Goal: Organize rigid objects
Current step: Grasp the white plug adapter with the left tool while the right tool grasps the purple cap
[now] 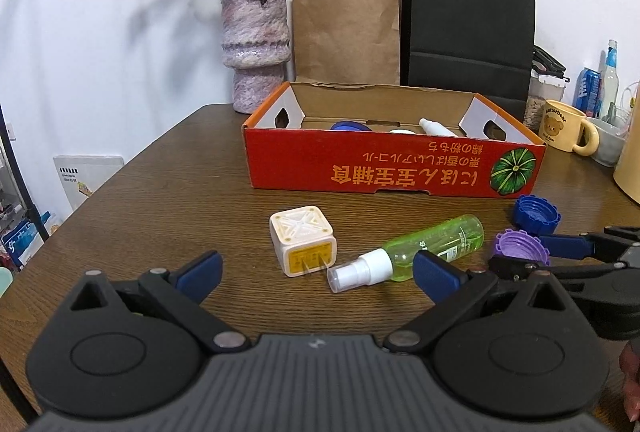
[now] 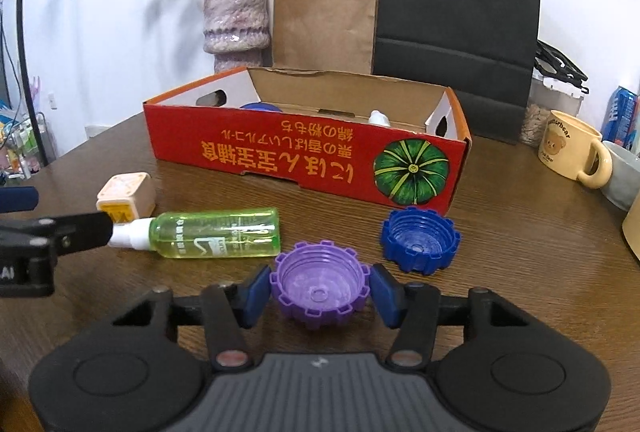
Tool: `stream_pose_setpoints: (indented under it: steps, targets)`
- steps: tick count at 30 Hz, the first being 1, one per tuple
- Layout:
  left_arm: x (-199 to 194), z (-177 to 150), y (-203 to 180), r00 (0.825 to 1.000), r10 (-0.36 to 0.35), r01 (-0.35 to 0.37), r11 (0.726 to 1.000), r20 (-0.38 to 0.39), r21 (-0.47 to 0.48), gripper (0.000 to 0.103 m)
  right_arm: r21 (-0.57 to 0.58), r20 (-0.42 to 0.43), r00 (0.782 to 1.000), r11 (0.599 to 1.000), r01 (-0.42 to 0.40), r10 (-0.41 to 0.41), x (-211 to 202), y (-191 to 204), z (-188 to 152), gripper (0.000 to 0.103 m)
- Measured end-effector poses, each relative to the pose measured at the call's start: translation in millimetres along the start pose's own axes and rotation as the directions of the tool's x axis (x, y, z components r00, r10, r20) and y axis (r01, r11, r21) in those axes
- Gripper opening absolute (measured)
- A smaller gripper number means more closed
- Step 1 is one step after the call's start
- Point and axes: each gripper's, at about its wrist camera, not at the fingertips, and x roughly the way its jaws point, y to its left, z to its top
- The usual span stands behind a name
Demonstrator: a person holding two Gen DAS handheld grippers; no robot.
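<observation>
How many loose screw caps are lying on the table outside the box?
2. The purple cap sits between the right gripper fingers; the blue cap lies beside the red box. More may be hidden inside.

Bright even light, soft wall [image 1: 80,32] shadows, sharp focus, fisheye bending at edges

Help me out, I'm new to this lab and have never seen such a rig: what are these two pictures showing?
A person holds two hand-held grippers, each with a fisheye camera looking along its fingers. The left gripper is open, facing a cream cube and a green spray bottle lying on the wooden table. The right gripper has its pads on either side of a purple cap; whether they touch it is unclear. A blue cap sits nearby, before the red box.
</observation>
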Motion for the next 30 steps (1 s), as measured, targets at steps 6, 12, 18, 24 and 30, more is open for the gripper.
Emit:
stream_pose_setpoints:
  steps: [6,12,18,24,30]
  targets:
    - [1.3,2.0,3.5,1.0,0.011,-0.011,1.0,0.003,-0.01,0.103,0.002,0.06,0.998,1.0,0.015,-0.015,-9.7,1.5,-1.8,0.053]
    - [9.4,9.2,13.6,0.999,0.049,-0.049,0.999,0.013,-0.012,0.103,0.035,0.105,0.994,0.999,0.033,-0.036,-16.8,-3.0,-1.6,0.053]
    - [27.6,18.1,20.7,0.998,0.07,-0.07,0.998,-0.003,-0.001,0.103,0.065,0.138,0.988,0.996,0.062,-0.07,-21.5,-7.1,-1.1,0.053]
    - [47.9,21.9,18.6,0.997,0.07,-0.07,0.997,-0.029,0.013,0.103,0.091,0.154,0.984,0.993,0.075,-0.088,-22.9,-10.5,-0.4,0.053]
    - [62.6,22.3,16.6,0.996,0.079,-0.079,0.997,-0.05,0.012,0.103,0.103,0.155,0.983,0.991,0.08,-0.096,-21.7,-11.1,-0.1,0.053]
